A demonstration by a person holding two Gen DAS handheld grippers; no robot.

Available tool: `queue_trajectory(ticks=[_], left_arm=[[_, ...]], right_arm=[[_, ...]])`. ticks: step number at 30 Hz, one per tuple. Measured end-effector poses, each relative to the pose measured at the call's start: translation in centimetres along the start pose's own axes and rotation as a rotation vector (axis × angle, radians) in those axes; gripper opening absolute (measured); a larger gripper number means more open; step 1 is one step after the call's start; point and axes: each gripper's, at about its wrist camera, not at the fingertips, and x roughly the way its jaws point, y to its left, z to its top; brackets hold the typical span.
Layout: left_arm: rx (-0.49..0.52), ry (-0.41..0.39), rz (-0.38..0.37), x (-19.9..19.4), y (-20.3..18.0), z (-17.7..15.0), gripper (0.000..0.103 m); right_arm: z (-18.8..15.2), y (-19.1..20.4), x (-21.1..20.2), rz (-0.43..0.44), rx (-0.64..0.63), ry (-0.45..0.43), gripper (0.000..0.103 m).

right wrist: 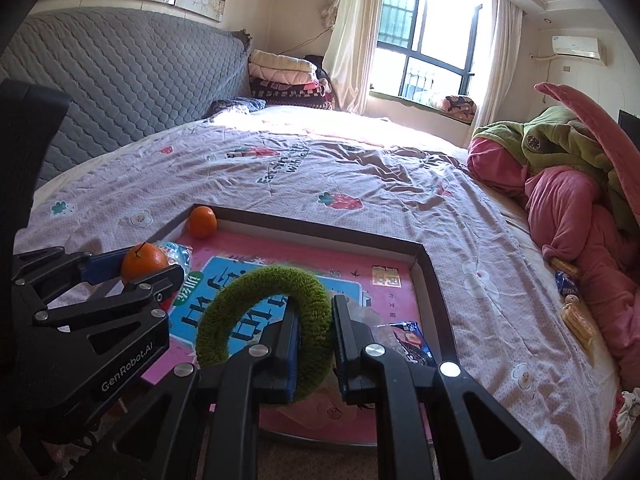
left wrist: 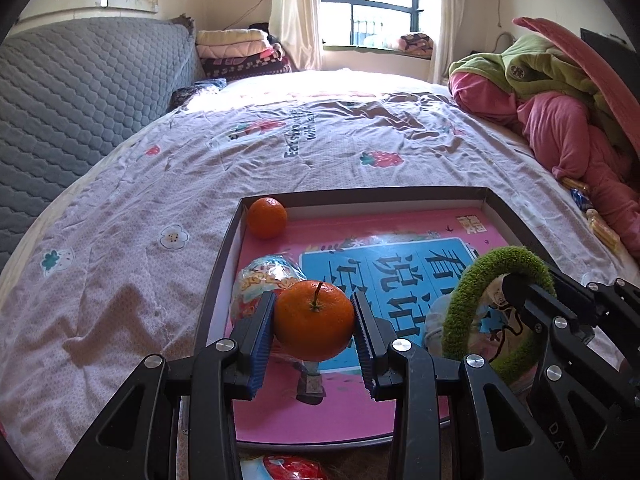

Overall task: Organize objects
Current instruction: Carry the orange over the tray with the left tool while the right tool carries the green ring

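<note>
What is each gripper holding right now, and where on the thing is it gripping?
The left gripper clamps an orange across its sides, stem up. The right gripper pinches a fuzzy green ring through its band on one side.

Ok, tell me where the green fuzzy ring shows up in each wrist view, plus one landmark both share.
Left wrist view: the green fuzzy ring is at lower right, clamped in the right gripper.
Right wrist view: the ring is at lower centre, between that gripper's fingers.
Shared landmark: the loose orange in the tray's far left corner.
</note>
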Motion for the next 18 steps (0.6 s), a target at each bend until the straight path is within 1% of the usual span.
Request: queue_trajectory(ticks=[3,7,9,14,18], left_arm=[[0.001,0.009,-0.002,0.3,-0.1,-0.2,0.038],[0.014,0.014,-0.005,0.5,-0.5,-0.4,0.038],[0.02,0.021,-0.008,0.7,-0.7,-0.5,0.038],[0.029,0.037,-0.006,1.2,-0.8,-0.7,0.038],[0.025,0.048,-0.006,1.5,-0.6,-0.8,0.038]], right_arm=[[-0.1,-0.4,0.2,-0.008,0.012,0.007,0.015],[-0.2,-0.5,0.3,-0.031,0.003,0.004,0.015],[-0.4,-0.4,0.3,-0.028,-0.004,0.003,0.015],[-0.9,0.5,0.4,-0.039,-0.057,-0.011,0.015],[-1.4,1.3,0.8,-0.043,-0.105,-0.002,0.015]])
